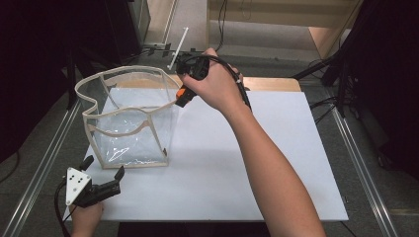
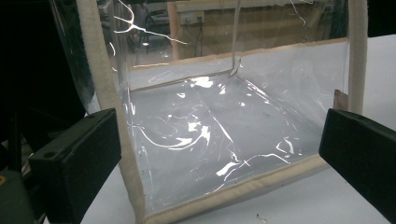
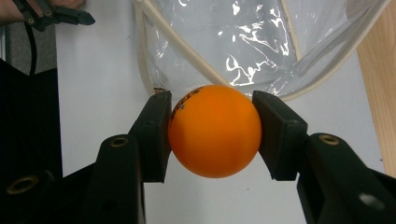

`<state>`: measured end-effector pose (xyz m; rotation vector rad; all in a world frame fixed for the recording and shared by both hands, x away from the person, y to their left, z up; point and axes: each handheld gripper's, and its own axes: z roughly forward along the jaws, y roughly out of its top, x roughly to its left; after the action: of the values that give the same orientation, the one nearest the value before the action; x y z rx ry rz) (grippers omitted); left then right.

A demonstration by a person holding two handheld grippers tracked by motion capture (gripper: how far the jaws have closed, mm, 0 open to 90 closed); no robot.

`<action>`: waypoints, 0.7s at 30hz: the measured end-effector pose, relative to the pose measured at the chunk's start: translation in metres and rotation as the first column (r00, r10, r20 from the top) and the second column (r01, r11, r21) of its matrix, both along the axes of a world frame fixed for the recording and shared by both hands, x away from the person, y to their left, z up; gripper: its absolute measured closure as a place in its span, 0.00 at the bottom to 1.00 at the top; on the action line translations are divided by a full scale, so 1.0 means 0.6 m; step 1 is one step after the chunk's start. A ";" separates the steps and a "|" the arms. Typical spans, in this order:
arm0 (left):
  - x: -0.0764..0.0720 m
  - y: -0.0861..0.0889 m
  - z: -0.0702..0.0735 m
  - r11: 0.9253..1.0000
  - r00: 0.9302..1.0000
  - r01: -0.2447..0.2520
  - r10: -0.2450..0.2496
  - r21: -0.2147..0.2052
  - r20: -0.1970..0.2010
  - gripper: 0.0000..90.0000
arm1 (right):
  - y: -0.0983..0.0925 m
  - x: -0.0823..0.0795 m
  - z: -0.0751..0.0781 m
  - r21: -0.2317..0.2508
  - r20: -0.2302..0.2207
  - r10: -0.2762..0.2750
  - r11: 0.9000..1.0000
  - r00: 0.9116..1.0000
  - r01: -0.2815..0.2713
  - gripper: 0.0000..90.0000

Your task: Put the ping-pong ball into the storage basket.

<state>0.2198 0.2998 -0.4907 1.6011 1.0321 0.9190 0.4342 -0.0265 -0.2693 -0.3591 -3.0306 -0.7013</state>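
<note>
A clear plastic bag with cream fabric edging stands open on the white board. My right gripper hovers at the bag's right rim, shut on an orange ball with dark print, which also shows in the high view as the orange ball. In the right gripper view the bag's rim lies just beyond the ball. My left gripper rests at the board's near left corner, open, its jaws pointing at the bag's front face without touching it.
The white board lies on a wooden table whose edge shows at the back. Metal rails run along both sides. A white stick and cables lie behind the right hand. Dark equipment stands at the far left and right.
</note>
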 end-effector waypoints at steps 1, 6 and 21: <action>0.000 0.000 0.000 1.000 1.000 0.000 0.000 -0.001 0.001 0.00 | 0.000 0.000 0.000 0.000 0.000 0.000 1.000 1.000 0.000 0.54; 0.000 0.000 0.000 1.000 1.000 0.001 -0.001 -0.001 0.001 0.00 | 0.008 0.004 0.002 -0.005 0.005 0.004 1.000 1.000 -0.004 0.54; 0.000 0.001 0.000 1.000 1.000 0.001 -0.001 -0.007 -0.004 0.00 | 0.031 0.019 0.006 0.004 0.002 0.004 1.000 1.000 -0.004 0.54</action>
<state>0.2200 0.3004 -0.4906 1.5977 1.0360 0.9110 0.4456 -0.0081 -0.2655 -0.3528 -3.0302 -0.7075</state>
